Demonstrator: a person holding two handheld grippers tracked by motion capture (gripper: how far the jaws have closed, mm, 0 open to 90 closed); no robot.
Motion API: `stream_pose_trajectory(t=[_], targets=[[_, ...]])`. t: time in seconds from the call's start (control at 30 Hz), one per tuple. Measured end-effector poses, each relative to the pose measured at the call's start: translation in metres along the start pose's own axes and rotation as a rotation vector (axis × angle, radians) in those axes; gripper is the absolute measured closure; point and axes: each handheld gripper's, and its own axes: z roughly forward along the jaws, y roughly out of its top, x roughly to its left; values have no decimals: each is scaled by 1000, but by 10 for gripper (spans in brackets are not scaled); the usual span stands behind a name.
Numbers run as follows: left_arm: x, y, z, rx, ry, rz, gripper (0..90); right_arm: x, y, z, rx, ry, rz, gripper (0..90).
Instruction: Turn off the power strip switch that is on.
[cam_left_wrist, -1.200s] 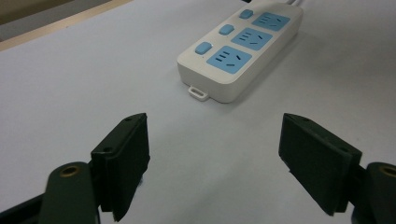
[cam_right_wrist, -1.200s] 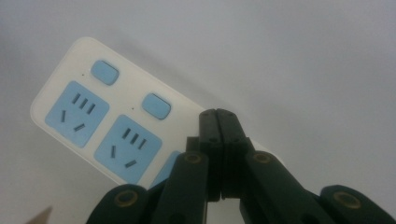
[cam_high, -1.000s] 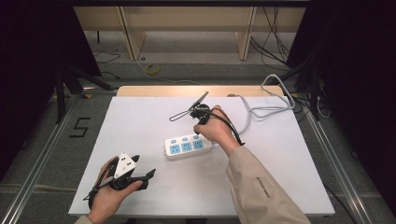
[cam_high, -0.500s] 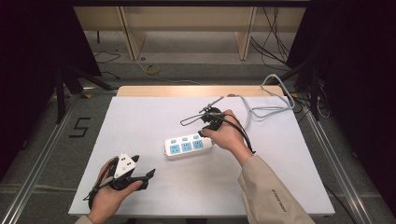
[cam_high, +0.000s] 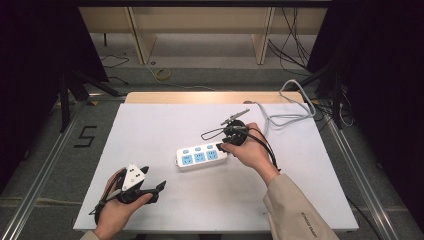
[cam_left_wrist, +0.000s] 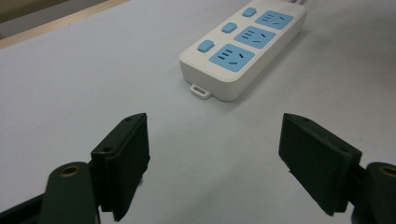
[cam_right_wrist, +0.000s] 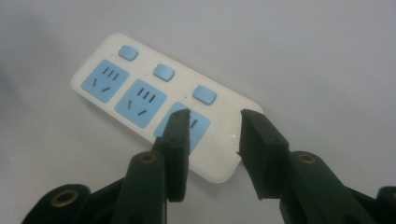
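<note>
A white power strip (cam_high: 200, 155) with three blue sockets and blue buttons lies flat near the middle of the white table (cam_high: 150, 125). My right gripper (cam_high: 220, 146) hovers over the strip's right end. In the right gripper view its jaws (cam_right_wrist: 212, 116) stand apart above the last socket of the strip (cam_right_wrist: 140, 98); they have just been opening and nothing is between the pads. My left gripper (cam_high: 159, 186) rests at the near left, wide open and empty. In the left gripper view those jaws (cam_left_wrist: 215, 135) point at the strip (cam_left_wrist: 243, 46), well short of it.
A grey cable (cam_high: 285, 117) loops over the table's back right corner and off the edge. Black wires trail from the right gripper over the hand. A wooden strip (cam_high: 200, 97) borders the table's far edge, with shelving legs on the floor beyond.
The right hand has moved right and a little nearer, from behind the strip's middle to its right end, and its jaws look wider apart. The left hand and the strip have stayed put.
</note>
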Motion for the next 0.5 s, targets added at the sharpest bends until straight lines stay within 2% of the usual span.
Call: stream_pose_trajectory(t=[0.27,0.5], targets=[[0,0,0,1,0,0,245,-2,-11,-7,-44,-14,7,593],[0,0,0,1,2,-1,245,-3,-21,-13,-57,-19,12,581]])
